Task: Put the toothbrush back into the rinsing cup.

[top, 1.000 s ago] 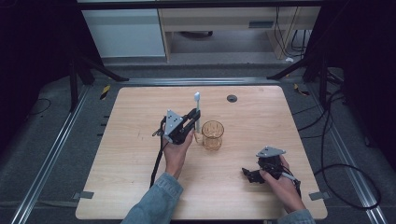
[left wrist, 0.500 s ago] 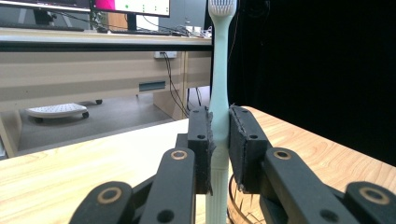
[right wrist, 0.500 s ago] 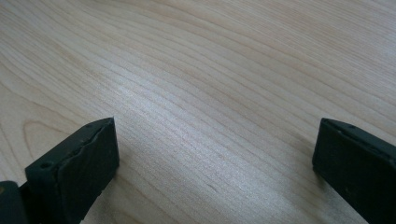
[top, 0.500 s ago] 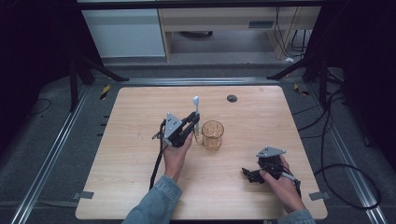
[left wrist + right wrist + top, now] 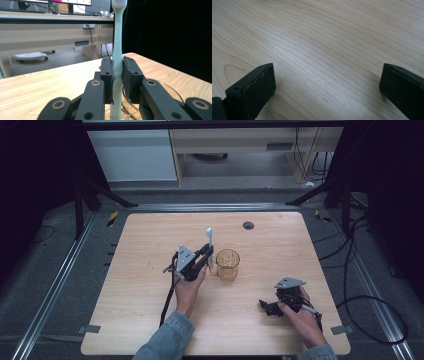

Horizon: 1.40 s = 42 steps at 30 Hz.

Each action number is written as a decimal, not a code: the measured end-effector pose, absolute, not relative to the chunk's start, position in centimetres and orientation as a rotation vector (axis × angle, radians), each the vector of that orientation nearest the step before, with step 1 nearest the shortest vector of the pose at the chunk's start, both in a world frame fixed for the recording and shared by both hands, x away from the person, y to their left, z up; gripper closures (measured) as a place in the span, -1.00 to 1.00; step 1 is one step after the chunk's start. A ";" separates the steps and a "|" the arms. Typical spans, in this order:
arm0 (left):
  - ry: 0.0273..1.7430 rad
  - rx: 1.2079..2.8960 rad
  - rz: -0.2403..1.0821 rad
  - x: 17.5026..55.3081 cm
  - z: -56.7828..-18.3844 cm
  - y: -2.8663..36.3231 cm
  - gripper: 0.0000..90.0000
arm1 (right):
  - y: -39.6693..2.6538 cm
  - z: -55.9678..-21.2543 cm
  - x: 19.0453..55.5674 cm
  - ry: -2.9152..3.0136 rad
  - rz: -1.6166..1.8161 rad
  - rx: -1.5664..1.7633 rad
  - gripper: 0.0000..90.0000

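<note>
Beside cup [image 5: 227, 265], unlabelled toothbrush [image 5: 117, 45]

Pale mint toothbrush [image 5: 117, 53] w/ white bristles, amber glass [image 5: 227, 265], black tongs [image 5: 117, 80], light woodgrain table [image 5: 150, 245].

High view looks down & fwd from above the person's side onto the whole light wooden table [image 5: 150, 320]. Left gripper view: close, level, facing the far desks. Right gripper view: v. close, tilted down at the same tabletop.
</note>
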<state>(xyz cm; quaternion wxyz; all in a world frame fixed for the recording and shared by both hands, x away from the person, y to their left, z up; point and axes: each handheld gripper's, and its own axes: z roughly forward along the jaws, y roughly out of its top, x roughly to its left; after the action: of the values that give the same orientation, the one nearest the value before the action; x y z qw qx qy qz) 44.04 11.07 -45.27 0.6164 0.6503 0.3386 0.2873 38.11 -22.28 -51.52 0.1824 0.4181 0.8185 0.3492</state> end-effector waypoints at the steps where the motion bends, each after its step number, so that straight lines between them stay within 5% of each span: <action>1: 0.777 1.500 0.663 44.0 -45.3 11.1 0.75 | -22.3 -51.5 38.1 2.309 0.987 1.182 -0.98; 42: 0.798 1.519 0.663 43.5 -46.7 11.4 0.74 | -22.3 -51.5 38.1 2.315 0.988 1.177 -0.99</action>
<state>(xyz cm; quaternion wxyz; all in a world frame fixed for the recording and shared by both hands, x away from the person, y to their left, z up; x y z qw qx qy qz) 43.49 11.39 -46.66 0.6061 0.6569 0.3451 0.2865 38.14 -22.30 -51.52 0.1803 0.4167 0.8195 0.3497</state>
